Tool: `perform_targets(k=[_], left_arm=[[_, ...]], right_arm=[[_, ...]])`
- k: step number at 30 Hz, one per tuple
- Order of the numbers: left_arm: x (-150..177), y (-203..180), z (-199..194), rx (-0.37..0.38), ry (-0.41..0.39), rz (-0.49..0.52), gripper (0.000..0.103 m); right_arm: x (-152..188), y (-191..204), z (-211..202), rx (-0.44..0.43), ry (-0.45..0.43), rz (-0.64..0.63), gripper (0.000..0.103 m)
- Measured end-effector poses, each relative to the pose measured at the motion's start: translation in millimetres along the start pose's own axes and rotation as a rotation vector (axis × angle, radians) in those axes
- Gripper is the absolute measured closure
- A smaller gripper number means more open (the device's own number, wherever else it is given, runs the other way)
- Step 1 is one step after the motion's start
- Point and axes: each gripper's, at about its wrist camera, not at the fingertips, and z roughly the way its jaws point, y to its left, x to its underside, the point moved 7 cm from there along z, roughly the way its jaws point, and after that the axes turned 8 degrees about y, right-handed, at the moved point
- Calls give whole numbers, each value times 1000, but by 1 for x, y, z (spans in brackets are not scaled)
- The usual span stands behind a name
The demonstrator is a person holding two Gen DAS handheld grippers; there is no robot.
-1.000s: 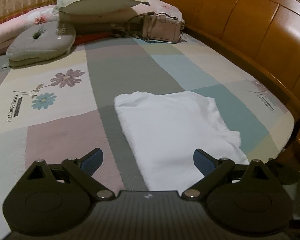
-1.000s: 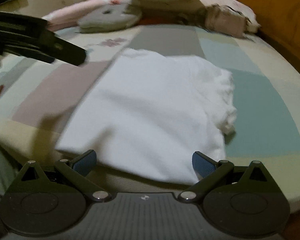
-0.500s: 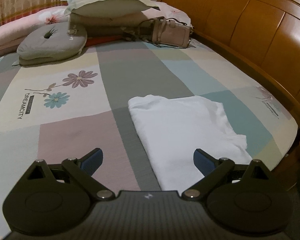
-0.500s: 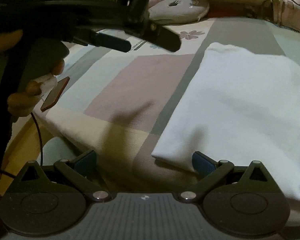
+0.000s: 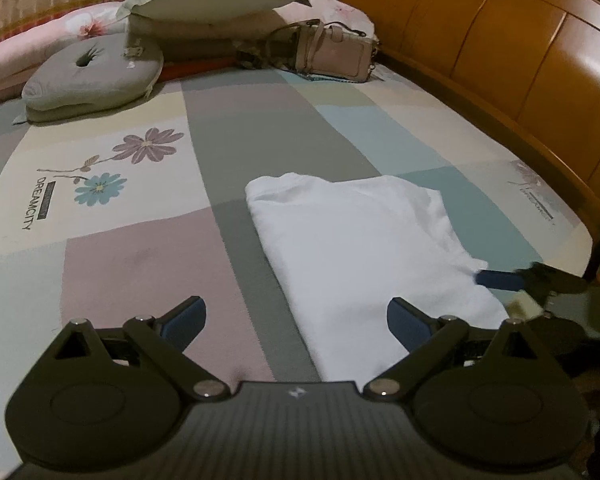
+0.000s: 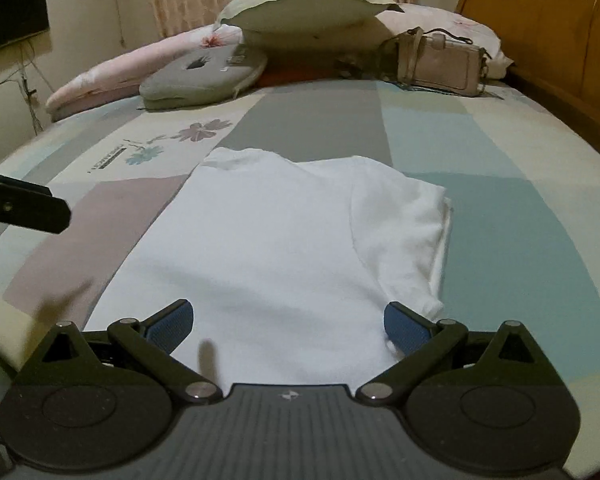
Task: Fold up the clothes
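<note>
White T-shirt, folded to a smooth rectangle with one sleeve edge ruffled at right, lies mid-frame on the patchwork bedsheet, between the spread fingers of the right gripper; the left gripper, also agape, hovers lower left, apparently clear of it.

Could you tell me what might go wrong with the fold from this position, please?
The white shirt lies near the bed edge, so a careless pull could drag it off. Its loose sleeve may bunch. Both the left gripper and the right gripper are open, holding nothing.
</note>
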Motion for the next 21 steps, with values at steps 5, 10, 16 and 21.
perform_targets(k=[5,10,16,21], left_arm=[[-1,-9,-5,21,-11,4,6],[2,-20,-18,21,-32,22,6],[7,-24,-35,13,-50,30,6],[10,-28,-43,11,-63,21,6]], right_arm=[[9,5,-6,0,28,15,0],[18,11,-12,0,56,30,0],[30,18,-27,-5,64,47,0],[25,33,-59,-6,-4,3,0]])
